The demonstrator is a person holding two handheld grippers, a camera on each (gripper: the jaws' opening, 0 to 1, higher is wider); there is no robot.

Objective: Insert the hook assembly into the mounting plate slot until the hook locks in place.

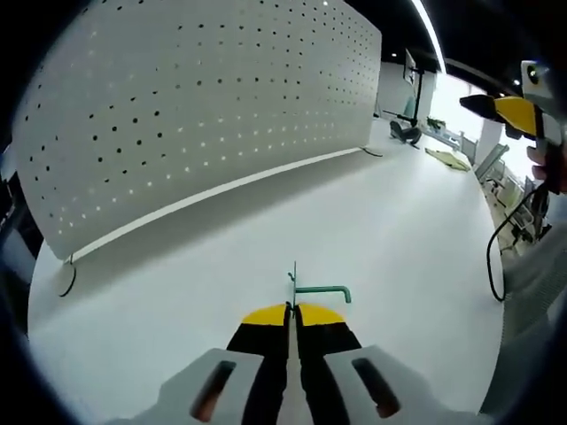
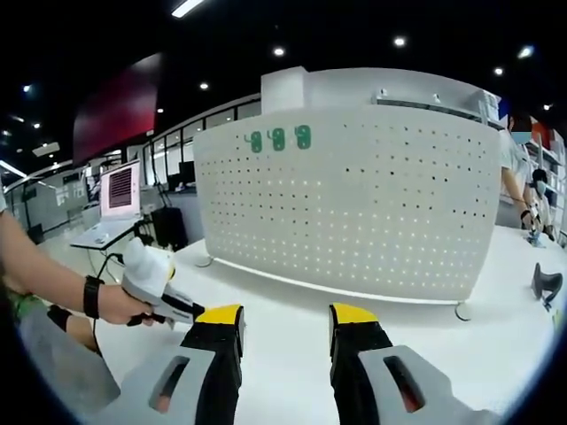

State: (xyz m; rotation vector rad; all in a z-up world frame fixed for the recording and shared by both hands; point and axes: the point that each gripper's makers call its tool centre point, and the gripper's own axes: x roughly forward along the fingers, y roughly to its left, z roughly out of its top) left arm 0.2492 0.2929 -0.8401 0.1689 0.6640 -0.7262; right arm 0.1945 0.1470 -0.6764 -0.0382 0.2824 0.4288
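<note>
White counter [image 1: 381, 230] carries the pegboard [image 1: 204, 115]; left gripper [image 1: 291, 312] clamps the green hook [image 1: 321, 291] well short of it, right gripper [image 2: 287, 320] gapes empty. Insertion not begun.

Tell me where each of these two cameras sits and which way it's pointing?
Left gripper view: rides the left gripper, low over the white table, jaws shut on a green hook.
Right gripper view: rides the right gripper, jaws open, facing the pegboard; the person's hand shows.
Shared: pegboard, table.
</note>
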